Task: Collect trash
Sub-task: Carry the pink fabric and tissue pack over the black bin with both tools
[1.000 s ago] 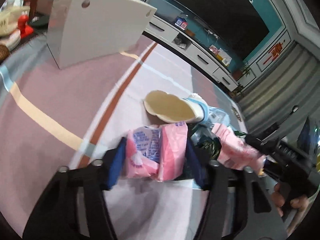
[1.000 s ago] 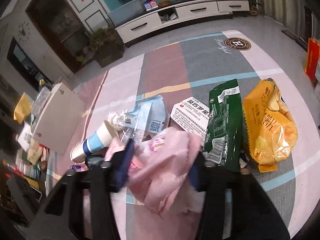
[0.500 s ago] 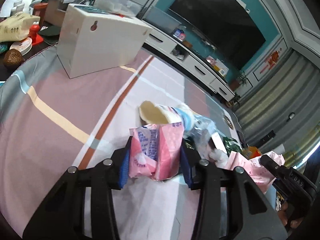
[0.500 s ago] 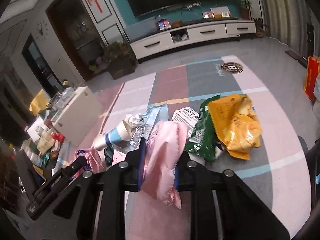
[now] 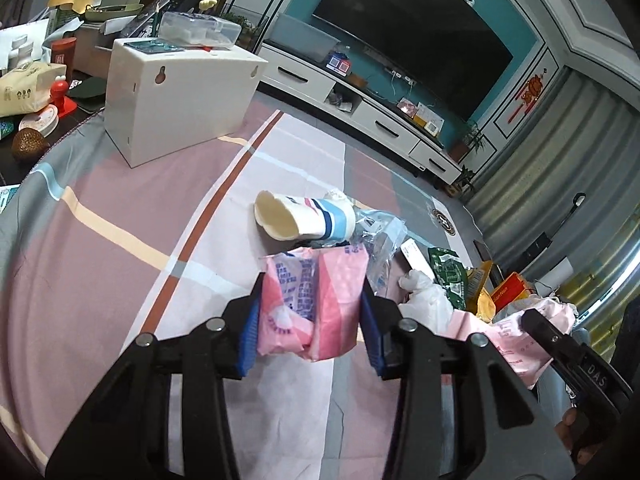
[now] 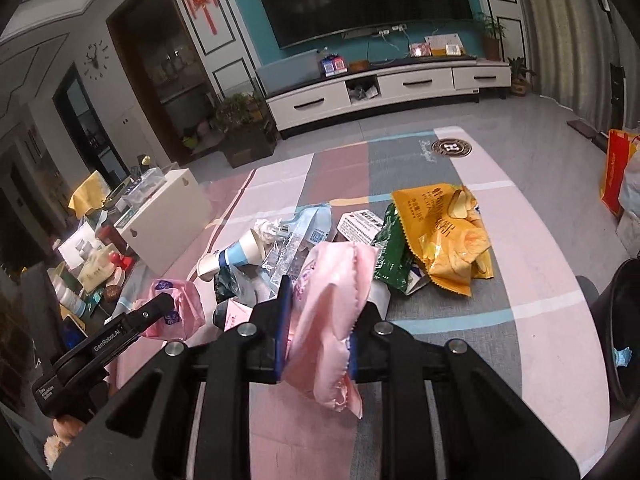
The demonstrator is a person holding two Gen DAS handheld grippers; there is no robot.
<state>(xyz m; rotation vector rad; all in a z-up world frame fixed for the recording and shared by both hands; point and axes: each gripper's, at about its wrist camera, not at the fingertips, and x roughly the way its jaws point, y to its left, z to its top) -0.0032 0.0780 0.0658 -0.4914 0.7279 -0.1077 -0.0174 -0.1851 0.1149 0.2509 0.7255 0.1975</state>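
Note:
My left gripper (image 5: 310,312) is shut on a pink tissue packet (image 5: 314,300) and holds it above the striped cloth. My right gripper (image 6: 318,320) is shut on a pale pink wrapper (image 6: 328,312), also lifted. A trash pile lies ahead: a paper cup (image 5: 304,220) on its side, a clear blue-printed wrapper (image 6: 300,236), a green packet (image 6: 390,248), a yellow chip bag (image 6: 444,236) and a white label card (image 6: 360,224). The left gripper with its pink packet (image 6: 176,312) shows at the left of the right wrist view.
A white box (image 5: 176,92) stands on the cloth at the back left. Cluttered items (image 5: 32,92) lie beyond the cloth's left edge. A dark bin rim (image 6: 620,332) sits at the right. A TV cabinet (image 6: 380,88) lines the far wall.
Both grippers have risen and pulled back from the pile with their pink wrappers. The pile now lies farther away and lower in both views.

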